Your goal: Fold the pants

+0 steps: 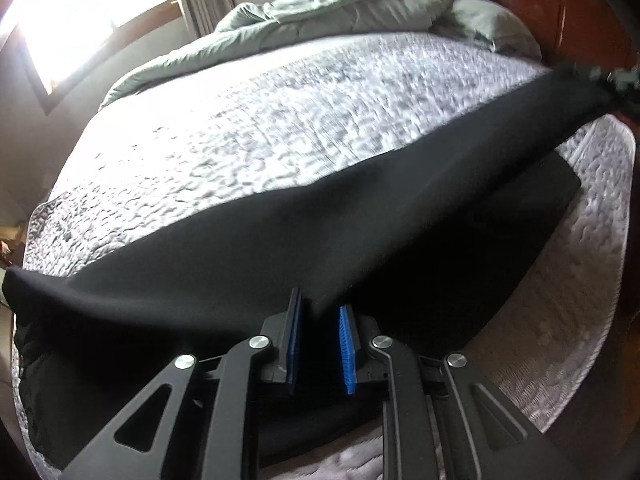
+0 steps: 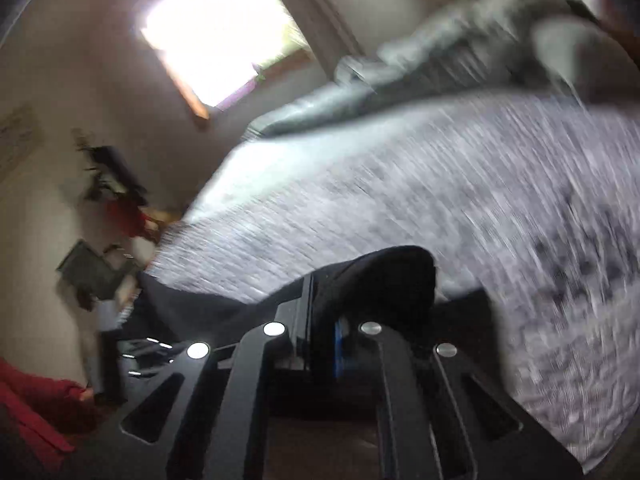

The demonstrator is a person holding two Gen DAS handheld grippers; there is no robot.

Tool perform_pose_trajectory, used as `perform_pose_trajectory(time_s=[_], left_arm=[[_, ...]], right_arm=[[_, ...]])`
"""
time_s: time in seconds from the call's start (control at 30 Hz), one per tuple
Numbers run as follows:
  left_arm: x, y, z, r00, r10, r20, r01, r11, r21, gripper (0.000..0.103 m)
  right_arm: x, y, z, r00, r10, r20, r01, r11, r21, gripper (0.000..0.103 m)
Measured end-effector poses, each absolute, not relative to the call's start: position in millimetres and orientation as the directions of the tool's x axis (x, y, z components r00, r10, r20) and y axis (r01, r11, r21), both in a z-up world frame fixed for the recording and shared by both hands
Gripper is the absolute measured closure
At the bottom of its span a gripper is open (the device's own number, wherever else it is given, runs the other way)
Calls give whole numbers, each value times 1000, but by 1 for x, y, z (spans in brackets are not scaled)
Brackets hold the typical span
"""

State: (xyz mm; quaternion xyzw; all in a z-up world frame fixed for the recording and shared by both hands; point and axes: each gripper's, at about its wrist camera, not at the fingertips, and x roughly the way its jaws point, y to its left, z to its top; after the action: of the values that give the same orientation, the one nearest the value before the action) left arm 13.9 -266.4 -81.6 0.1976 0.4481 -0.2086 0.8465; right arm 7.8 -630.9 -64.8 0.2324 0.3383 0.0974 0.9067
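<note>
Black pants (image 1: 280, 236) stretch in a long band across the near side of the bed, lifted at both ends. My left gripper (image 1: 320, 312) is shut on the pants' near edge, cloth bunched between its blue pads (image 1: 346, 344). In the right wrist view, my right gripper (image 2: 324, 312) is shut on the other end of the pants (image 2: 380, 276), which bulges over the fingers. That view is blurred by motion. The right gripper shows faintly at the far right of the left wrist view (image 1: 612, 80), holding the pants' end up.
The bed has a grey quilted cover (image 1: 280, 120). A green duvet (image 1: 360, 8) and pillow (image 1: 488, 24) are piled by the wooden headboard (image 1: 580, 8). A bright window (image 2: 216, 28) is beyond the bed. Red cloth (image 2: 32, 408) and furniture (image 2: 92, 272) stand by the wall.
</note>
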Motion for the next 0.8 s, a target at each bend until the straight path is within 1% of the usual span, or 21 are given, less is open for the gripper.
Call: perform_pose_trajectory(time_s=[0.07, 0.13, 0.17, 0.2, 0.23, 0.3, 0.37, 0.43, 0.47, 0.5, 0.53, 0.6, 0.63, 0.67, 0.7, 0.73, 0.77, 0.8], left_arm=[[15, -277, -97, 475, -157, -866, 550, 821, 153, 86], [14, -282, -113, 454, -126, -882, 562, 809, 173, 86], [13, -282, -115, 462, -124, -878, 564, 806, 183, 86], [13, -283, -115, 468, -125, -875, 567, 802, 189, 86], [13, -283, -114, 469, -128, -874, 570, 800, 188, 86], [15, -283, -114, 458, -135, -878, 571, 803, 174, 86], [21, -282, -114, 449, -143, -882, 568, 808, 158, 86], [20, -282, -115, 453, -142, -880, 567, 807, 162, 86], [17, -282, -116, 457, -140, -879, 566, 807, 166, 86], [17, -282, -116, 459, -138, -878, 565, 808, 168, 86], [18, -273, -114, 458, -138, -878, 564, 808, 167, 86], [21, -271, -112, 451, -142, -881, 562, 812, 157, 86], [22, -268, -110, 440, -149, -885, 559, 817, 140, 85], [23, -264, -108, 434, -155, -888, 557, 820, 129, 84], [23, -260, -104, 423, -165, -891, 554, 825, 111, 79], [24, -254, -98, 404, -184, -896, 550, 831, 77, 77], [25, -246, -91, 385, -203, -900, 537, 842, 40, 73], [27, -236, -85, 374, -213, -903, 512, 859, 10, 67]], right_arm=[[15, -646, -107, 676, 322, -662, 90, 856, 509, 95], [13, -649, -142, 584, 300, -754, 187, 854, 485, 93], [6, -646, -149, 562, 289, -775, 207, 858, 471, 86], [1, -645, -151, 554, 274, -786, 221, 862, 456, 77], [-4, -641, -149, 538, 227, -812, 250, 877, 410, 69], [-9, -637, -137, 549, 175, -817, 275, 886, 375, 65], [-13, -626, -112, 581, 113, -806, 307, 887, 345, 60], [-12, -614, -96, 598, 82, -797, 305, 897, 321, 59], [-5, -590, -85, 622, 141, -770, 234, 905, 355, 57], [-2, -581, -85, 619, 196, -760, 194, 900, 391, 51], [9, -561, -90, 597, 285, -750, 147, 880, 452, 50], [22, -537, -104, 542, 370, -755, 117, 856, 504, 53], [34, -519, -120, 484, 384, -786, 124, 859, 496, 54], [42, -507, -137, 429, 353, -831, 154, 878, 452, 54], [48, -503, -148, 400, 338, -852, 176, 884, 434, 54], [53, -500, -164, 376, 329, -866, 209, 880, 426, 54], [56, -500, -168, 382, 329, -864, 221, 875, 431, 54], [58, -503, -170, 391, 336, -857, 235, 863, 446, 54]])
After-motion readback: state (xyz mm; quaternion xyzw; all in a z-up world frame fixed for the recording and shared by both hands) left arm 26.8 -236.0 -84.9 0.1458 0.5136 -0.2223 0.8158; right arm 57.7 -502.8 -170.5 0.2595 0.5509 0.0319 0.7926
